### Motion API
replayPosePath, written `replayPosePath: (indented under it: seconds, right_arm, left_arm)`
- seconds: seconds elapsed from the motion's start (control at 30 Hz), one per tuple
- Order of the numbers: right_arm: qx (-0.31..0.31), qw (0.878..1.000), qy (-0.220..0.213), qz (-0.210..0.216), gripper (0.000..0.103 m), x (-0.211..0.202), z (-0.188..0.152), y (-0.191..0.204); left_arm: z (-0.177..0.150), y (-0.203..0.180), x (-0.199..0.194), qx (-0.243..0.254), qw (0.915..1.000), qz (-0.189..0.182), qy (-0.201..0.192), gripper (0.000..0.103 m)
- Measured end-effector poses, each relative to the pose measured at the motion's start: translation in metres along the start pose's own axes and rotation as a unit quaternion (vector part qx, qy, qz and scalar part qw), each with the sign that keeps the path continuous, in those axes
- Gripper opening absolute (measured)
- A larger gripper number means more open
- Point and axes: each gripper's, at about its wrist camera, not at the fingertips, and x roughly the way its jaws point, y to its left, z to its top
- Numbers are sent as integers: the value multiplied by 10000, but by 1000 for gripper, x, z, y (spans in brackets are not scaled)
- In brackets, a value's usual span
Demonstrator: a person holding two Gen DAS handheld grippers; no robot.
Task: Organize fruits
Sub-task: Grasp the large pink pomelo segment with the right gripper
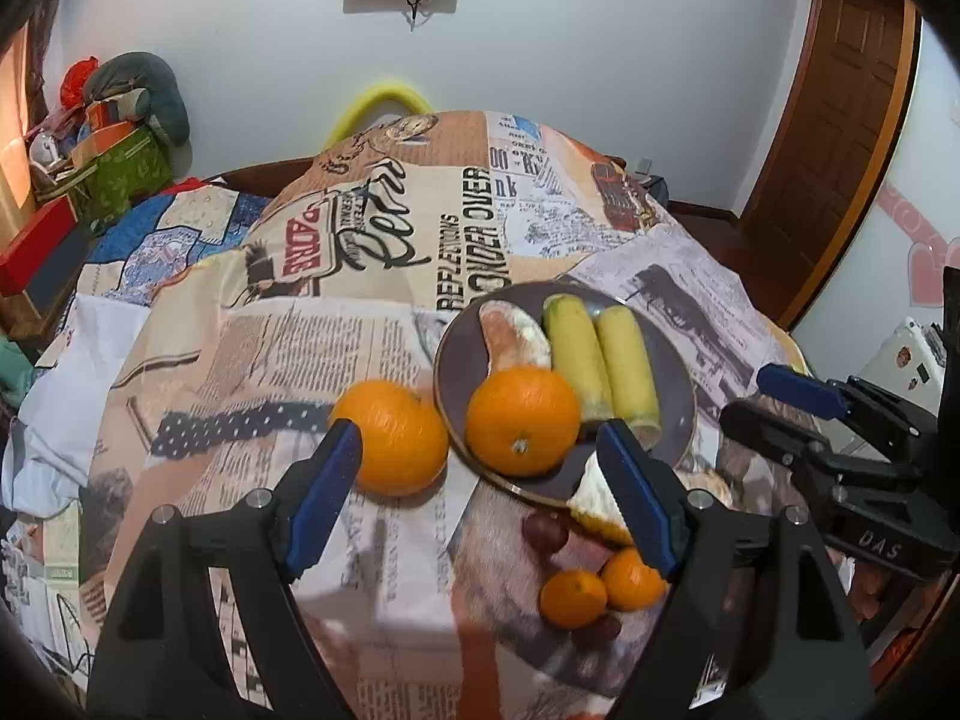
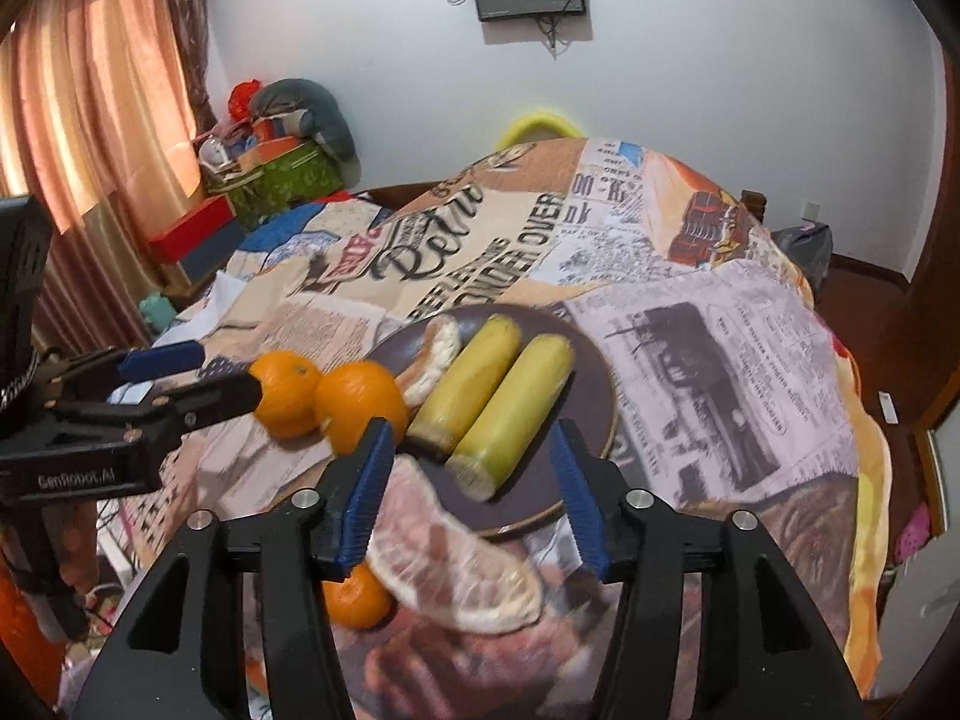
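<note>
Dark plate (image 1: 675, 414) on newspaper-print cloth (image 1: 300, 360): one orange (image 1: 522, 420), two corn cobs (image 1: 600, 360) on it. Second orange (image 1: 393, 435) just left of plate. Left gripper (image 1: 480, 498) spread wide, empty; right gripper (image 2: 471, 498) spread wide, empty.

Left gripper (image 1: 480, 468) with jaws spread wide above a newspaper-print tablecloth (image 1: 252, 360). A dark plate (image 1: 675, 372) carries one orange (image 1: 522, 420), two yellow corn cobs (image 1: 600, 354) side by side and a peeled citrus segment (image 1: 510, 336). A second orange (image 1: 393, 435) lies just left of the plate; two tangerines (image 1: 600, 588) and grapes (image 1: 546, 531) lie nearer the camera.
</note>
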Motion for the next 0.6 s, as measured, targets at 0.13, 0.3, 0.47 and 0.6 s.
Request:
replayPosePath:
  seconds: [0.13, 0.3, 0.47, 0.6]
  right_arm:
    - [-78, 9997, 206, 49, 51, 10, -11, 8]
    - [-123, 9990, 412, 138, 51, 23, -22, 16]
    - [-211, 9976, 649, 123, 55, 42, -28, 21]
    - [-362, 9969, 694, 20, 60, 50, -30, 27]
  left_arm:
    - [-10, 6, -2, -100, 9999, -22, 21, 81]
    - [-18, 12, 0, -69, 9999, 99, 90, 81]
    - [-25, 20, 6, -57, 9997, 134, 199, 81]
    - [-31, 25, 13, -83, 9994, 169, 293, 81]
